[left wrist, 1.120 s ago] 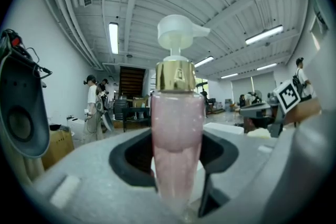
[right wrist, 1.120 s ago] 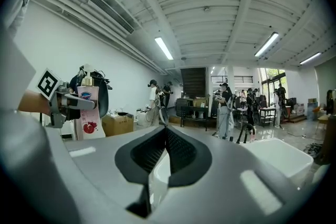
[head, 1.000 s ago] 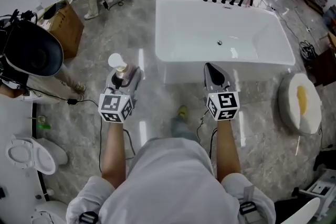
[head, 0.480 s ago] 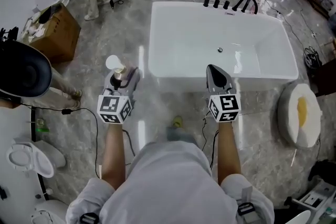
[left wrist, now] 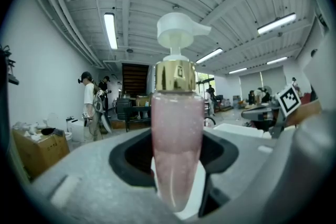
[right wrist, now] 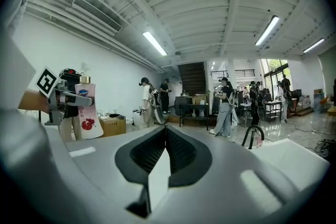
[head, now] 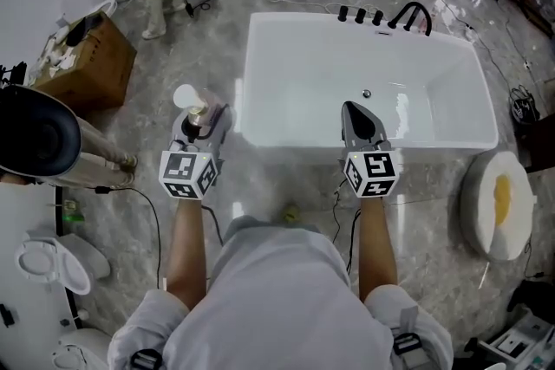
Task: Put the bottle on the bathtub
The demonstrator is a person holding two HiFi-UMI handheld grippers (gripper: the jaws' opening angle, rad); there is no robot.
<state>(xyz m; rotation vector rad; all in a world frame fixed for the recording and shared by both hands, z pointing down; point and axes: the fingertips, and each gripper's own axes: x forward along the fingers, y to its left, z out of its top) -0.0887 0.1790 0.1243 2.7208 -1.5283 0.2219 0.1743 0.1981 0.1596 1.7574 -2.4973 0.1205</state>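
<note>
A pink pump bottle with a gold collar and white pump head stands upright between the jaws of my left gripper, which is shut on it. In the head view the bottle sits left of the white bathtub, over the marble floor. My right gripper is shut with nothing in it and reaches over the tub's near rim. The right gripper view shows its closed jaws and, at left, the bottle in the other gripper.
Black taps line the tub's far rim. A cardboard box and a dark round object lie left, a toilet at lower left, a white round stool at right. Cables cross the floor. People stand at the back.
Both grippers have moved forward toward the bathtub together with the person; the tub's near rim now lies under the right gripper. The bottle stays held in the left gripper.
</note>
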